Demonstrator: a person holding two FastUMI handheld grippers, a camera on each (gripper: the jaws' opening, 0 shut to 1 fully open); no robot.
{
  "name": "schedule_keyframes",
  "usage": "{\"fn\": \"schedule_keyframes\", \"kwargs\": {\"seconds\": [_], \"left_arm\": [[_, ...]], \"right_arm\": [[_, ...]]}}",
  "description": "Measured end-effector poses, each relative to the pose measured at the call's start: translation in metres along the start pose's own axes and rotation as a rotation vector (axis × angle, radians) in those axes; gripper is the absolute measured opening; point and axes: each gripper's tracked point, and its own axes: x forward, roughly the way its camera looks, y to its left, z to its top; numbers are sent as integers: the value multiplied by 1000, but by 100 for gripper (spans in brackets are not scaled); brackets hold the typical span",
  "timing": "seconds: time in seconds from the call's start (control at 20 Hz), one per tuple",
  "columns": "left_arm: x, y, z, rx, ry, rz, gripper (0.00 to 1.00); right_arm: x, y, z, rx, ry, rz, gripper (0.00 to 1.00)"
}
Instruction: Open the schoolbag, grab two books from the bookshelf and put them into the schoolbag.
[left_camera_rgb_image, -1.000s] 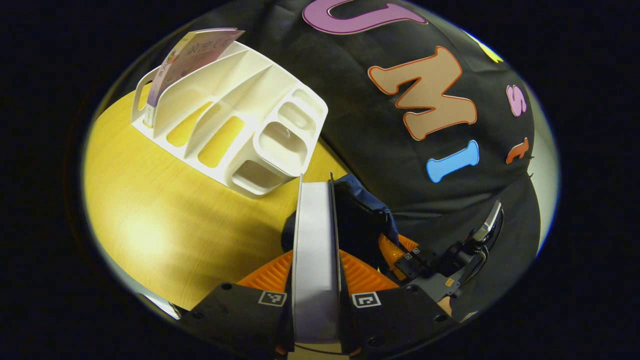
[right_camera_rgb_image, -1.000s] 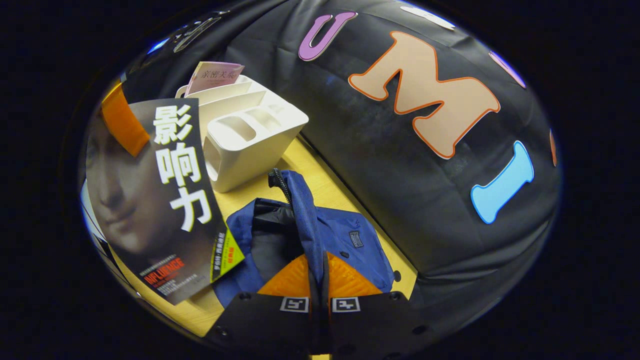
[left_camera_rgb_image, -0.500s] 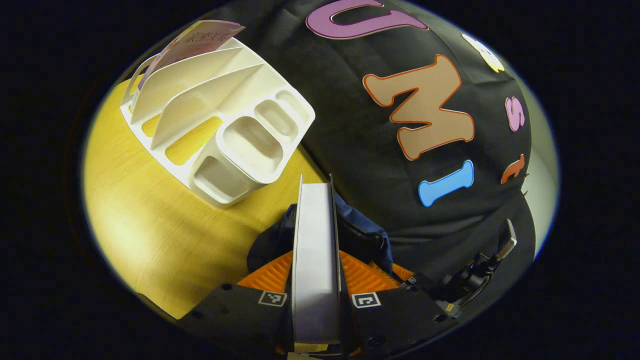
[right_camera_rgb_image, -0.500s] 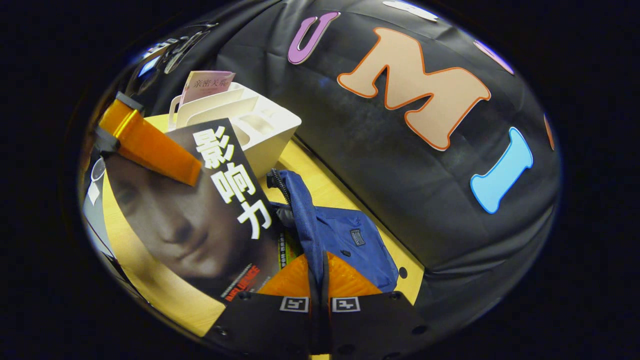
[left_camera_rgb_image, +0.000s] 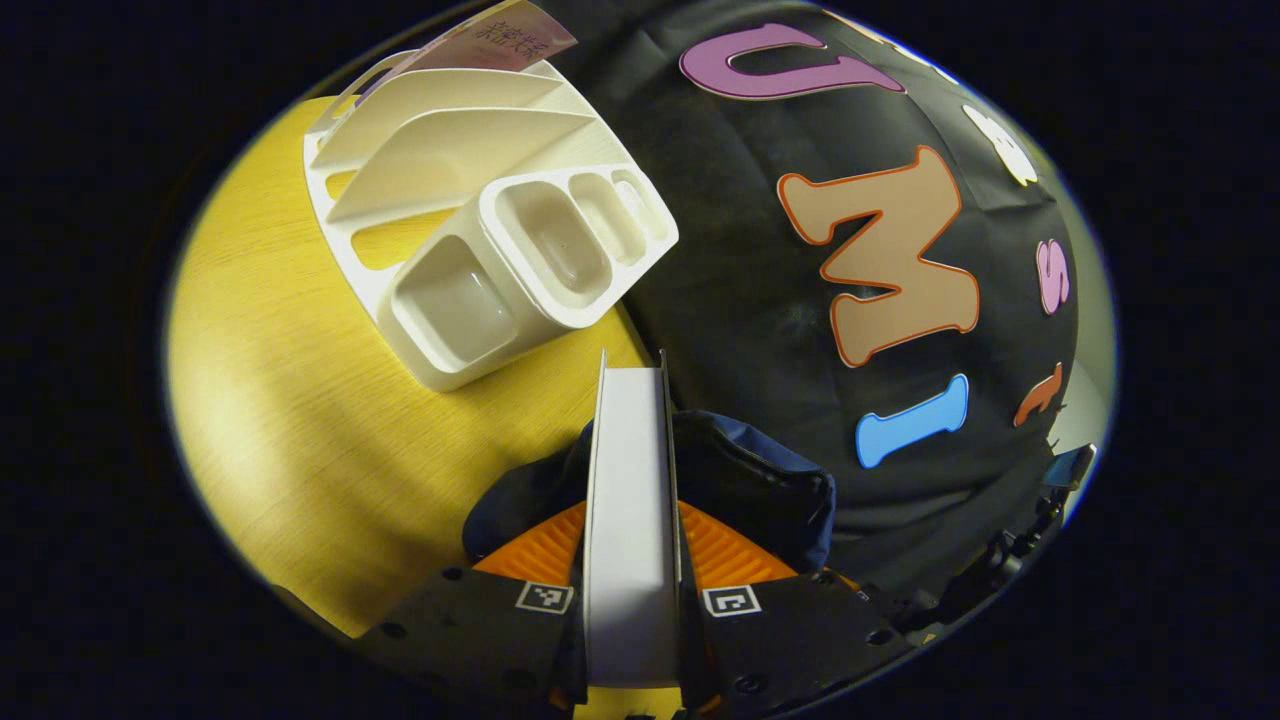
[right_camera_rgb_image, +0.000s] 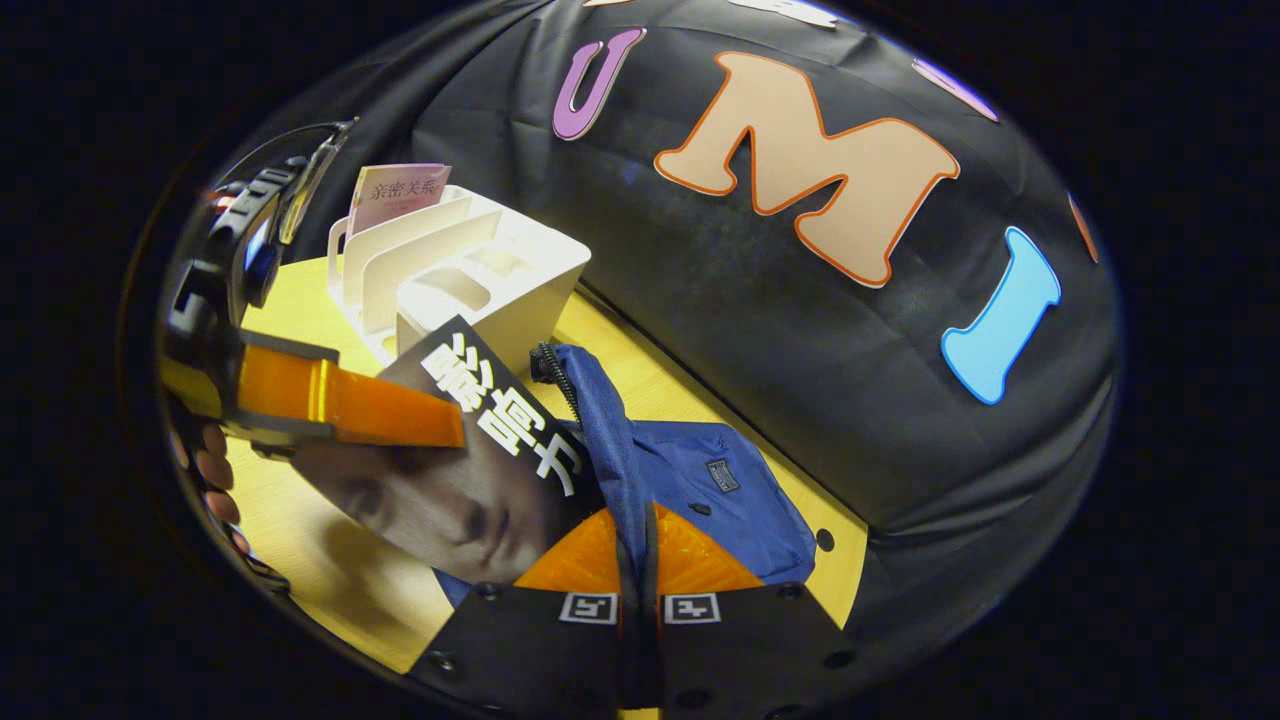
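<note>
My left gripper (left_camera_rgb_image: 632, 530) is clamped on a book (left_camera_rgb_image: 630, 520), edge-on over the blue schoolbag (left_camera_rgb_image: 760, 490). My right gripper (right_camera_rgb_image: 637, 545) pinches the schoolbag's flap, holding it up. White bookshelf (left_camera_rgb_image: 480, 220) at 11 o'clock on the tabletop (left_camera_rgb_image: 290, 400), a pink book (left_camera_rgb_image: 500, 45) in its far slot.

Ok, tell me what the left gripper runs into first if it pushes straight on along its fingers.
Most likely the blue schoolbag: the book clamped in the left gripper leads, its front edge over the bag's open mouth. Depth is unclear.
</note>
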Motion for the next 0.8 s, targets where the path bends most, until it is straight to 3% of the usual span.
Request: {"fn": "schedule_keyframes", "kwargs": {"seconds": [0.35, 0.8], "left_arm": [[41, -10, -17, -57, -62, -25, 33], [78, -19, -73, -142, -30, -67, 34]], "right_arm": [[-1, 5, -6, 63, -9, 38, 3], [-9, 8, -4, 109, -20, 96, 3]]}}
